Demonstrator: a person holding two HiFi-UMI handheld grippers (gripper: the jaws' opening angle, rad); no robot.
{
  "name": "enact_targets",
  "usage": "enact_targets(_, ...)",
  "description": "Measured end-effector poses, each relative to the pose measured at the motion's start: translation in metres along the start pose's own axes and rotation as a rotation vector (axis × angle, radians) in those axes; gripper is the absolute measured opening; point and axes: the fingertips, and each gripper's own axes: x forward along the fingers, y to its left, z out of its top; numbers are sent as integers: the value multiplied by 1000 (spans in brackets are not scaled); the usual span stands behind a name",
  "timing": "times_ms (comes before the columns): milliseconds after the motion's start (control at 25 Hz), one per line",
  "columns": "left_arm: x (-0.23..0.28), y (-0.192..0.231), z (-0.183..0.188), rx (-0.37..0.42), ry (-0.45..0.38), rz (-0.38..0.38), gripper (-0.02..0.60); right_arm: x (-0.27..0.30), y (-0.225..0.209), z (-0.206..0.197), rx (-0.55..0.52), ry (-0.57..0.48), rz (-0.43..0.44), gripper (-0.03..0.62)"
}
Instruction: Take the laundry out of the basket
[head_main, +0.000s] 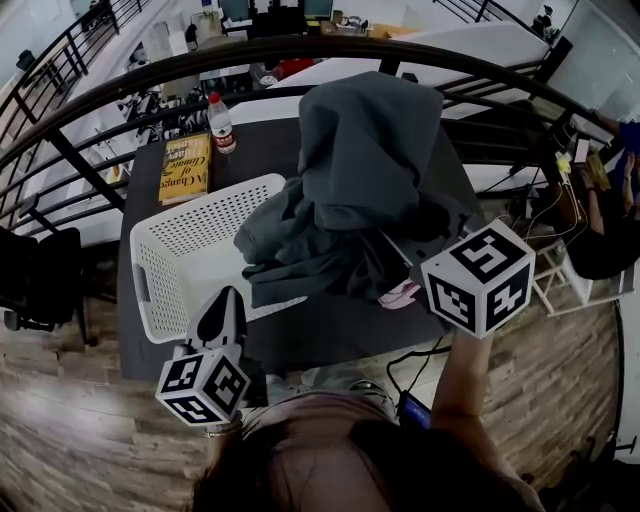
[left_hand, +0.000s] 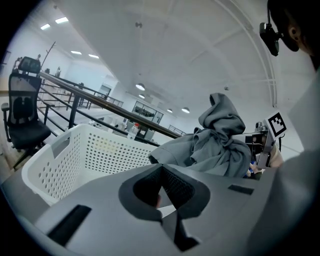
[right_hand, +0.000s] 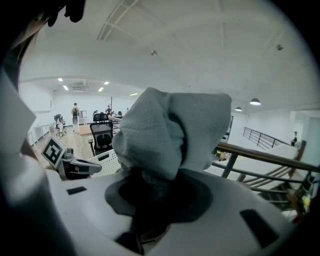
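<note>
We saw our left gripper with its jaws together and nothing between them. Beyond it the white basket stood at the left. A bunched grey garment was raised at the right, its lower folds reaching toward the basket.

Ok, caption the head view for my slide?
Right gripper holds grey garment over white basket; left gripper empty nearby.

Only readable text was on the yellow book, flat on the table just past the basket's far left corner: cover words "Climate" and "Change", smaller print too small to read. Bottle beside the book, further from the basket, had a red label, illegible. Marker cubes showed black-and-white code squares only, no letters.
</note>
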Motion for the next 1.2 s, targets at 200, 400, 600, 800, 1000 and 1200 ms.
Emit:
enact_targets(200,5,-9,-3,11,4,-13,-2,-6,-4,-3,3,-11,-2,121)
enact_targets(400,13,-29,-12,19,10,-14,-2,-22,-26,-12,20,-27,-11,121)
enact_targets(600,18,-43,-17,25,13,-22,-2,-36,-40,-16,22,-39,-37,121)
enact_targets(800,24,-54,-27,32,25,-28,-2,-42,-53,-32,44,-34,-49,120)
enact_targets(1000,25,-67,-34,31,33,-24,-2,-39,-63,-52,71,3,-41,120)
enact_targets(1200,25,-70,-42,28,38,-7,-2,-34,-68,-68,99,23,-24,120)
